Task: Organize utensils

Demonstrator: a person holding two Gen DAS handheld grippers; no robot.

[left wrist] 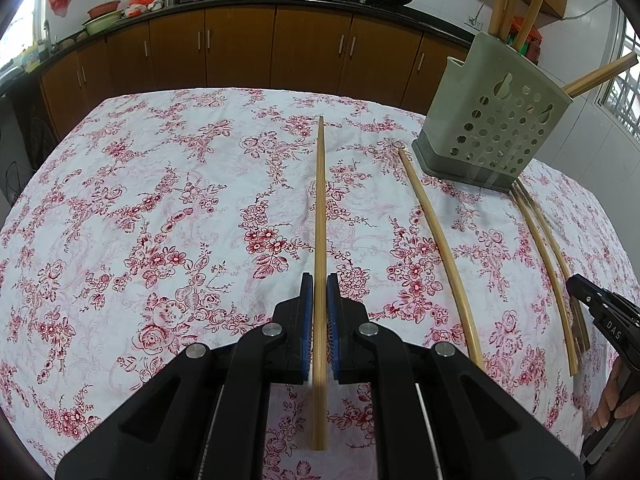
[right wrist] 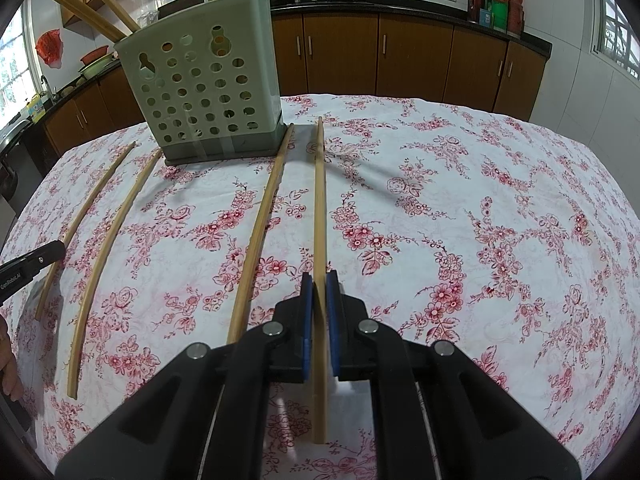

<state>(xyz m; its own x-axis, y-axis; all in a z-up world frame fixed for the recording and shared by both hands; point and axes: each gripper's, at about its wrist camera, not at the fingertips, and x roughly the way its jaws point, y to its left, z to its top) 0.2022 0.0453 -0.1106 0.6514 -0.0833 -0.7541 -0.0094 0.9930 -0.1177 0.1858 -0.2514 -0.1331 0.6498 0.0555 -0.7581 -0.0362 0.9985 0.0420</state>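
On the floral tabletop (left wrist: 160, 200), the left claw (left wrist: 320, 300) is clamped on one bamboo chopstick (left wrist: 320, 208), a loose chopstick (left wrist: 436, 240) beside it; to the right, the right claw (right wrist: 319, 300) pinches another chopstick (right wrist: 319, 200) lying near the green holder (right wrist: 200, 92). Both are gripped low on long sticks, so either could likely swing, slip, or knock the upright holder when lifted
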